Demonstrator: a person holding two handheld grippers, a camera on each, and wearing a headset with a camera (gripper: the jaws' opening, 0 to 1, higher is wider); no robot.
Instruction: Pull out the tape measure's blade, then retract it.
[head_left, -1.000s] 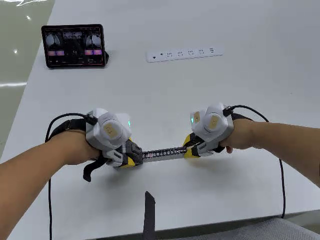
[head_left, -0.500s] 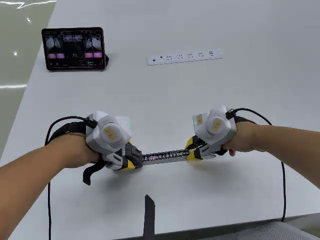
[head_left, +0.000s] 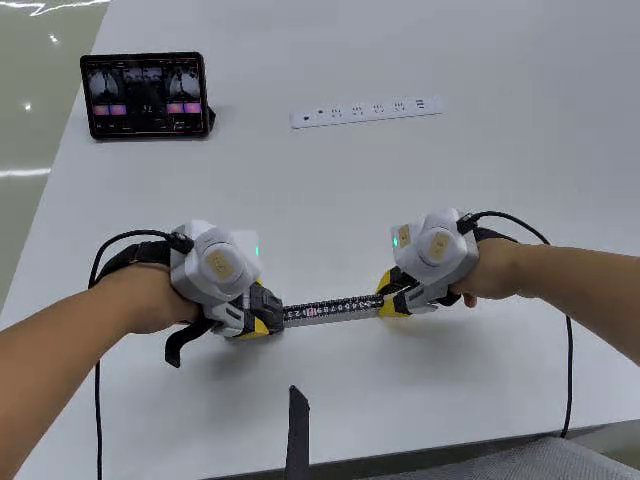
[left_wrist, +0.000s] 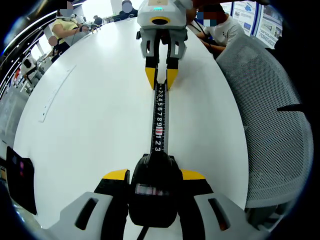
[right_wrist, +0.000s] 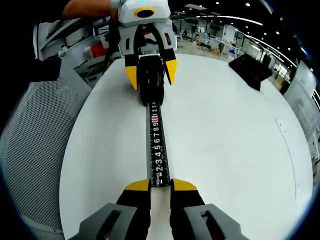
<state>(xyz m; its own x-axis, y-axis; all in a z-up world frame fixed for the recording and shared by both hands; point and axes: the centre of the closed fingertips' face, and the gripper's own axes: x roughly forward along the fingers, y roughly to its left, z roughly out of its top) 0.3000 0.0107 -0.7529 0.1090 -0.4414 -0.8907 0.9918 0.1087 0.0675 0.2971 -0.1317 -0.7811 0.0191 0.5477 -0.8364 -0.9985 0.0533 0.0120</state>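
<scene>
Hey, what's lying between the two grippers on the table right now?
The tape measure's blade, stretched from the case in the left gripper to the right gripper pinching its end; head view.

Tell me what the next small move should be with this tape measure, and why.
Probably draw the right gripper a little further from the case, which the left gripper clamps. The blade is out by just a short numbered run between them, so the pull looks unfinished.

Tape measure case (left_wrist: 152, 195) half hidden in the left gripper (left_wrist: 154, 175), blade tip (right_wrist: 159, 180) pinched inside the right gripper (head_left: 393, 304), tablet screen (head_left: 146, 90) unreadable
</scene>
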